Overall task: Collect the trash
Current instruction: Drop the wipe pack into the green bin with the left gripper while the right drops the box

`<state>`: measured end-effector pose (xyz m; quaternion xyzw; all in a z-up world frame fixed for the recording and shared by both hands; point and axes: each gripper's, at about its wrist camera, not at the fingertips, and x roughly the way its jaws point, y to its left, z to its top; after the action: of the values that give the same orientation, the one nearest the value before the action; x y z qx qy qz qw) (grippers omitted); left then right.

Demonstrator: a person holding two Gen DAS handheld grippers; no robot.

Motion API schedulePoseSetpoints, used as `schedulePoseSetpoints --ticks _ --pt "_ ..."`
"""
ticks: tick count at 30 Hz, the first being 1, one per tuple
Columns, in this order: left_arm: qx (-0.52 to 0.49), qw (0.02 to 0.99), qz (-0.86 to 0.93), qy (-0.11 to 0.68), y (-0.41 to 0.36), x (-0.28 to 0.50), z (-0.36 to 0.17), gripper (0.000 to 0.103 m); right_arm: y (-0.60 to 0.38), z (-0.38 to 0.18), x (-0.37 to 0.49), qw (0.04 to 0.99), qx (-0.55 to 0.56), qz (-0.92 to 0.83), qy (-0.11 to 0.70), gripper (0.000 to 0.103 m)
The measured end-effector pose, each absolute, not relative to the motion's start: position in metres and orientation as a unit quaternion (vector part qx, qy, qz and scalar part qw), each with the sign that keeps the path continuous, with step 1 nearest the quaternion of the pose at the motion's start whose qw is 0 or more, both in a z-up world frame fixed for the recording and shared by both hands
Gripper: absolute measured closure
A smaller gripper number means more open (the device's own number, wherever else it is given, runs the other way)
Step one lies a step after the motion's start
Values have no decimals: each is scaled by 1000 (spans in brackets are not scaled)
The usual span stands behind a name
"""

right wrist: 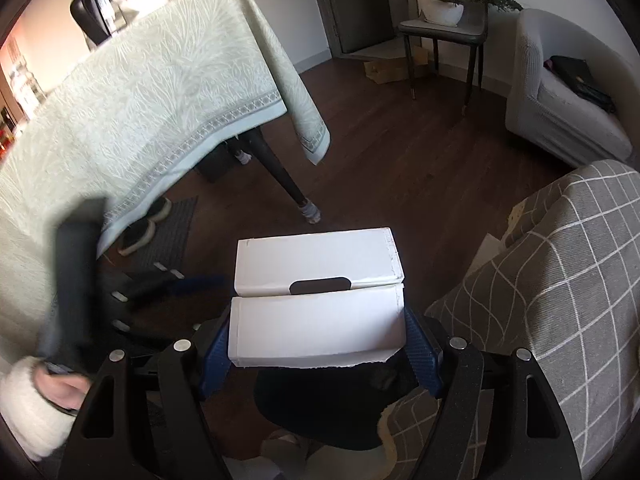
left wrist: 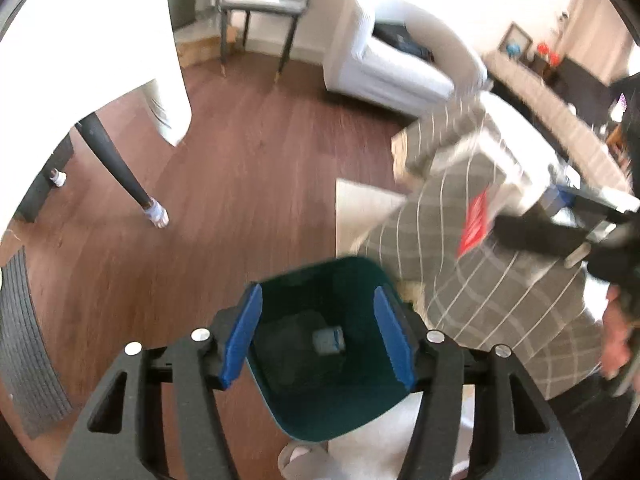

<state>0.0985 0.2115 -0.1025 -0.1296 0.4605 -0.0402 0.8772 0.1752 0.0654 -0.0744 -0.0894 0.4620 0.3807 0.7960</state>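
A dark green trash bin (left wrist: pixel 320 392) stands on the floor right below my left gripper (left wrist: pixel 318 340), with a small grey-blue piece of trash (left wrist: pixel 329 340) lying in its bottom. The left gripper is open, its blue pads (left wrist: pixel 242 340) spread over the bin's mouth. My right gripper (right wrist: pixel 318 340) is shut on a white cardboard box (right wrist: pixel 318 296) with an oval cut-out, held above the bin's dark opening (right wrist: pixel 320 408). In the left wrist view the box (left wrist: pixel 492 160) shows blurred at the right, with a red label, in the right gripper (left wrist: pixel 568 220).
A grey checked cushion or sofa (right wrist: pixel 560 280) lies to the right. A table with a pale green cloth (right wrist: pixel 140 100) stands left, with slippers (right wrist: pixel 140 232) on a mat beneath. A white armchair (right wrist: pixel 560 100) and a chair with a plant (right wrist: pixel 444 12) stand beyond, on wood floor.
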Motion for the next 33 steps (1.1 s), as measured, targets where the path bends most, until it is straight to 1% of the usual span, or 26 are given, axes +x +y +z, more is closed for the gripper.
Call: schedulePoseSetpoints --ticks 3,8,12,17,19,25,27,30,33 --pt "-143 890 -23 432 221 96 -81 47 69 -86 176 789 -97 378 475 28" --pt "-150 914 -16 376 222 95 -45 59 80 -111 170 770 -125 380 497 28" --pt "-159 918 -20 361 218 98 -32 67 88 -132 165 749 -141 386 520 28" --pt "-175 921 -24 346 213 103 -16 68 100 -171 151 719 -171 391 548 28" --pt "-171 925 -24 339 208 104 -7 70 105 -193 146 706 -185 388 563 28" --pt "-169 928 -32 331 194 107 1 74 114 -227 137 679 -238 379 582 27" --pt "-162 930 -34 329 188 107 3 74 114 -232 133 676 -255 372 582 19" --pt "-161 930 -39 327 183 109 6 73 110 -226 131 678 -254 375 579 17" --pt "-160 931 -42 324 178 110 11 73 103 -210 131 687 -229 390 569 17"
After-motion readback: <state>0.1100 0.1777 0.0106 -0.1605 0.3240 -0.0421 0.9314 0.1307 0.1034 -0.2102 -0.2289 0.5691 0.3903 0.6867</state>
